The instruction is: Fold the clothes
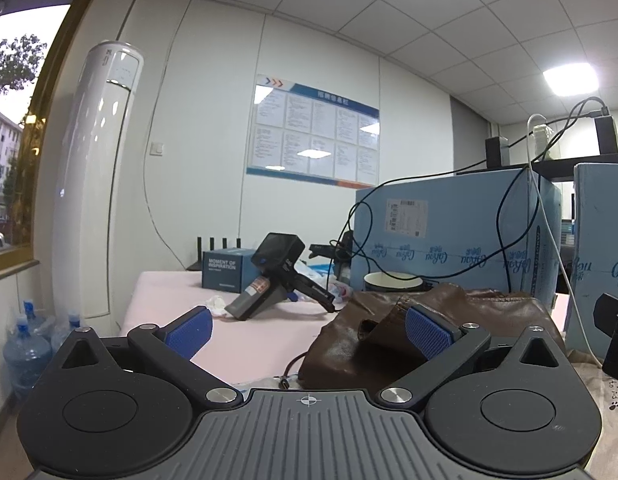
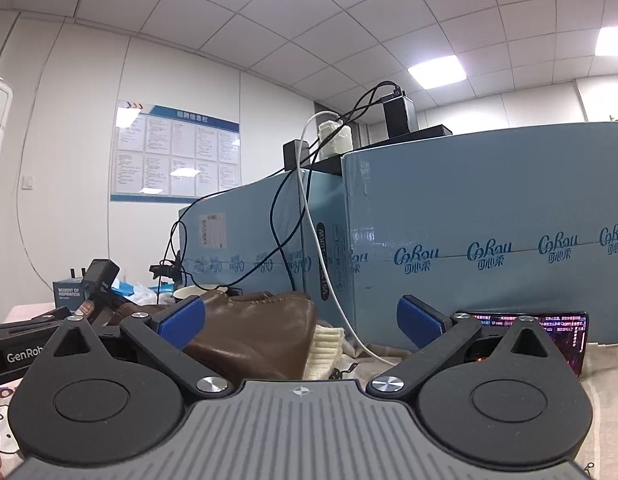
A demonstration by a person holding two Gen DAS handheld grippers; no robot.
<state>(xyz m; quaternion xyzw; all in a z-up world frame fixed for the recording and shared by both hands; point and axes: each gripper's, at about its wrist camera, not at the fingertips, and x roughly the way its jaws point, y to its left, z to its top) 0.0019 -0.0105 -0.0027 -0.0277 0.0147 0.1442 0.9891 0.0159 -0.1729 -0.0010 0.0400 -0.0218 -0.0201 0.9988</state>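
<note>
**Both grippers wide open, brown jacket just sitting there**

So the left gripper (image 1: 309,332) has its jaws spread about as wide as they go, nothing pinched. Its right blue pad (image 1: 427,330) sits right against a raised fold of the brown leather jacket (image 1: 389,344), maybe touching, hard to say from this angle. The other pad hangs over bare pink table (image 1: 169,292). My guess is it's lined up to grab that fold.

The right gripper (image 2: 301,320) is the same deal: jaws fully apart, empty. Its left pad overlaps the jacket (image 2: 253,332) in view, contact unclear. A cream knit piece (image 2: 323,346) pokes out beside the leather, and a white cable (image 2: 309,200) drapes down just past it, which could snag.

Further out: a phone (image 2: 549,326) leaning against big blue cartons (image 2: 489,220), a bowl (image 1: 393,280) behind the jacket, a spare handheld device (image 1: 269,276) lying on the table. The jacket looks bunched, so folding seems barely begun.
</note>
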